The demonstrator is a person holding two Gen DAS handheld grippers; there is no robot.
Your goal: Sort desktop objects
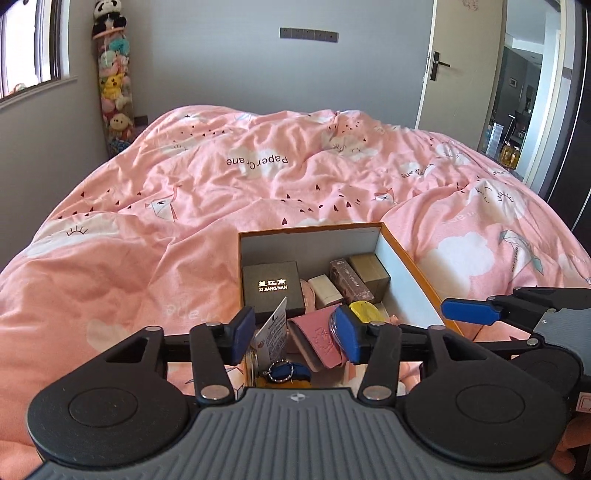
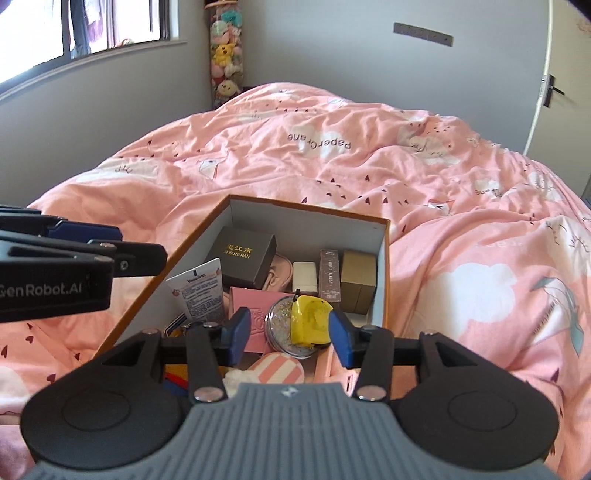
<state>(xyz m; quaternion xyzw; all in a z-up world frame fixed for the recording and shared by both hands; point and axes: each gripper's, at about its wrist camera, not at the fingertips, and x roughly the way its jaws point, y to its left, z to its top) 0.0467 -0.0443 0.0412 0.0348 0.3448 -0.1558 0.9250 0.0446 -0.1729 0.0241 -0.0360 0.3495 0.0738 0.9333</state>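
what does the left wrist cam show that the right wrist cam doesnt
Only the left wrist view shows the open doorway, the panda toy and a blue strap with a bead chain.

Only the right wrist view shows a pink striped round pad and the glittery round case in full.

Both show the orange-edged box on the pink duvet, the dark gift box, the yellow object, and both grippers open and empty: left gripper, right gripper.

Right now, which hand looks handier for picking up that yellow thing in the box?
Probably the right. Its gripper has open jaws framing the yellow thing directly ahead. The left gripper, open too, faces the pink wallet, with the yellow thing off behind its right pad.
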